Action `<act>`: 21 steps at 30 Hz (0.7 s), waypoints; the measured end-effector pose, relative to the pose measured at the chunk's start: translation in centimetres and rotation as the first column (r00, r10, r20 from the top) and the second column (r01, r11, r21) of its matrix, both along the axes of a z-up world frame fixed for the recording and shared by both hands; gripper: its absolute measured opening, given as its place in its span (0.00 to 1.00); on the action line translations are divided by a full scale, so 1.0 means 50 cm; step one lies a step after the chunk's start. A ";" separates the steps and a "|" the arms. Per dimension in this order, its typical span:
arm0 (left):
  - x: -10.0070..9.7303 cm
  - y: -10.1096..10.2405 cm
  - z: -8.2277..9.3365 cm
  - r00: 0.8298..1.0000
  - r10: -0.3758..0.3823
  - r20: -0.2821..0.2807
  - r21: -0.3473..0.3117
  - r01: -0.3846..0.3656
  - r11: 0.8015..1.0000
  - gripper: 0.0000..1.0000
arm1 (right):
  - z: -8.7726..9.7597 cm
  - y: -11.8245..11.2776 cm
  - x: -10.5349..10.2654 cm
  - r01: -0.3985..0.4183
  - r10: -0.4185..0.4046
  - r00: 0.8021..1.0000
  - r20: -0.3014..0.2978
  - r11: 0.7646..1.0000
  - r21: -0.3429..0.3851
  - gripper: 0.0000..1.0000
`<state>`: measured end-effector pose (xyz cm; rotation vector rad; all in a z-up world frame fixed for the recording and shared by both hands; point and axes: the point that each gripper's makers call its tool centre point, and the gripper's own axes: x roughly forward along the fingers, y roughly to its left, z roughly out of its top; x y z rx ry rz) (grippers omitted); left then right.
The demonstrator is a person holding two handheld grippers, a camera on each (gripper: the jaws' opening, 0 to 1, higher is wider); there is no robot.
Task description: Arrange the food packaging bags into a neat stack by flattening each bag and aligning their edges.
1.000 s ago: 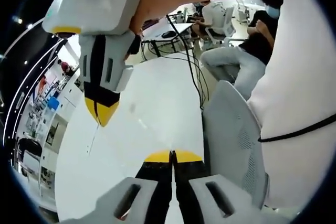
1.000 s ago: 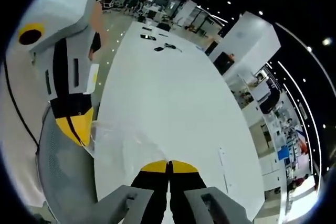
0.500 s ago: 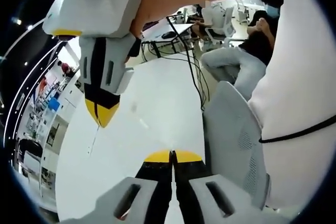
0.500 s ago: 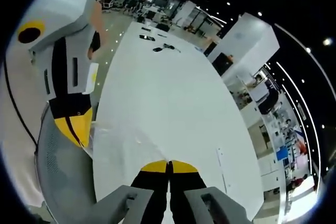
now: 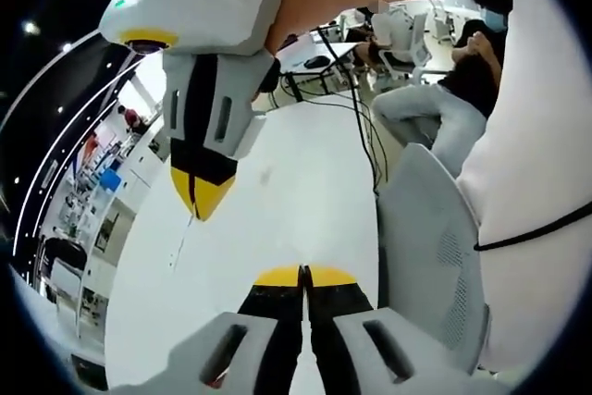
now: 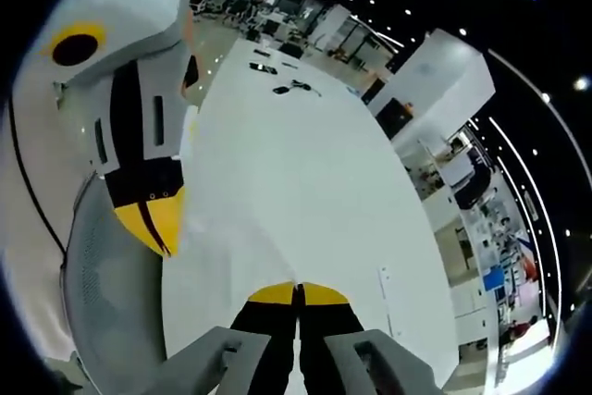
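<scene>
In the left gripper view my left gripper (image 5: 302, 275) is shut, its yellow tips pressed together over the white table (image 5: 277, 164), with nothing visible between them. The right gripper (image 5: 202, 203) hangs above and to its left, held by a bare arm, tips together and pointing down at the table. In the right gripper view my right gripper (image 6: 298, 293) is shut over the same white table (image 6: 296, 191). The left gripper (image 6: 155, 227) stands close on its left, also shut. I cannot make out a bag clearly on the tabletop.
A grey mesh chair (image 5: 430, 247) stands against the table edge, seen again as the chair (image 6: 102, 293). A white shirt (image 5: 536, 136) fills the right. Seated people (image 5: 435, 90) and cables are beyond. Small dark items (image 6: 282, 80) lie at the table's far end. A short mark (image 6: 384, 298) is on the table.
Each gripper looms larger and nearer in the other's view, so the two have drawn closer together. Faint creases of clear film beside the left gripper's tip earlier can no longer be made out.
</scene>
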<state>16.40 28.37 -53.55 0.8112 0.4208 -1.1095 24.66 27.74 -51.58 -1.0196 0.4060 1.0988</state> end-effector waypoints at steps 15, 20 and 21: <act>0.034 0.006 0.035 0.996 0.033 0.080 -0.043 -0.030 0.999 0.01 | 0.007 0.004 0.001 -0.024 0.024 0.999 0.031 1.000 -0.016 0.00; 0.038 0.007 0.040 0.995 0.041 0.092 -0.049 -0.037 0.998 0.02 | 0.008 0.001 0.003 -0.022 0.023 0.999 0.037 1.000 -0.017 0.00; 0.039 0.007 0.041 0.995 0.042 0.095 -0.050 -0.037 0.998 0.02 | 0.008 0.000 0.004 -0.021 0.022 0.999 0.039 1.000 -0.018 0.00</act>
